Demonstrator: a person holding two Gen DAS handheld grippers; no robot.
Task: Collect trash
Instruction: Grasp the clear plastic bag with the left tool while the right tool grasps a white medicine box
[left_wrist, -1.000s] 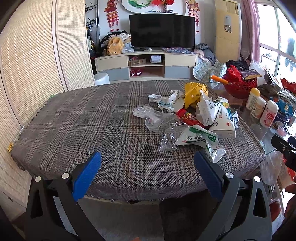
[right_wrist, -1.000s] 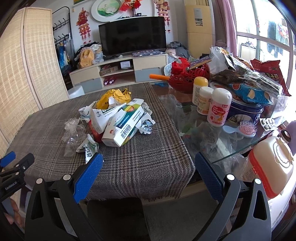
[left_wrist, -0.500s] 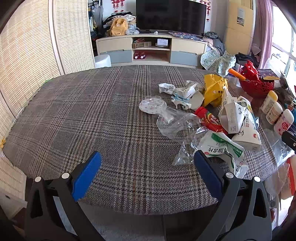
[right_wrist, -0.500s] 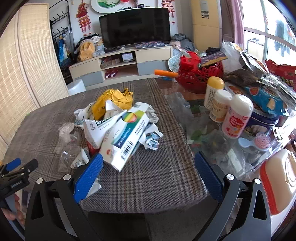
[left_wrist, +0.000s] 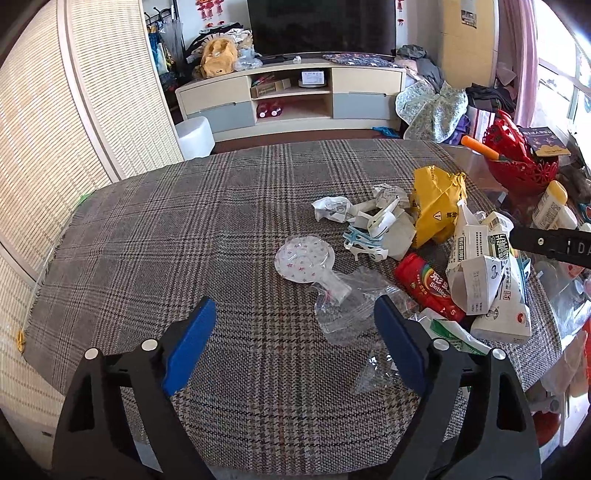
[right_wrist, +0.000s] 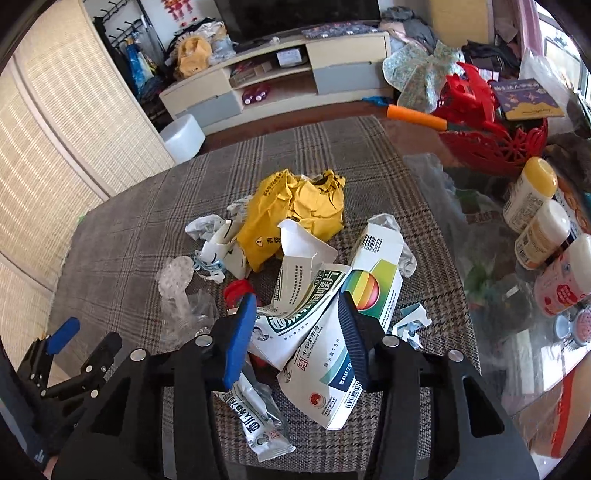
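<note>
- Surface: grey plaid woven tablecloth (left_wrist: 207, 229) covers most of the table; bare glass tabletop (right_wrist: 491, 258) shows at the right of the right-wrist view.
- Room: cream-and-grey TV cabinet (left_wrist: 291, 96) at top centre, pale woven folding screen (left_wrist: 74, 122) along the left.
- Trash pile (right_wrist: 306, 266) sits centre-right on the cloth: crumpled yellow plastic bag (right_wrist: 295, 210), white torn medicine cartons (right_wrist: 332, 332), red Skittles tube (left_wrist: 428, 291), clear crumpled plastic wrap (left_wrist: 340, 306).
- Edges: near cloth edge runs along the bottom of both views. Left half of the cloth is bare and gives free room; the right side is crowded by a red openwork plastic basket (right_wrist: 491, 140) and three white bottles (right_wrist: 543, 229).
- Left gripper (left_wrist: 295, 332): blue pads wide apart, closing slightly just now, nothing between them; right pad next to the clear wrap in the frame, contact not readable.
- Right gripper (right_wrist: 299, 321): jaws have just been closing to a narrow gap, white cartons between the pads; whether the pads press on them cannot be told.
</note>
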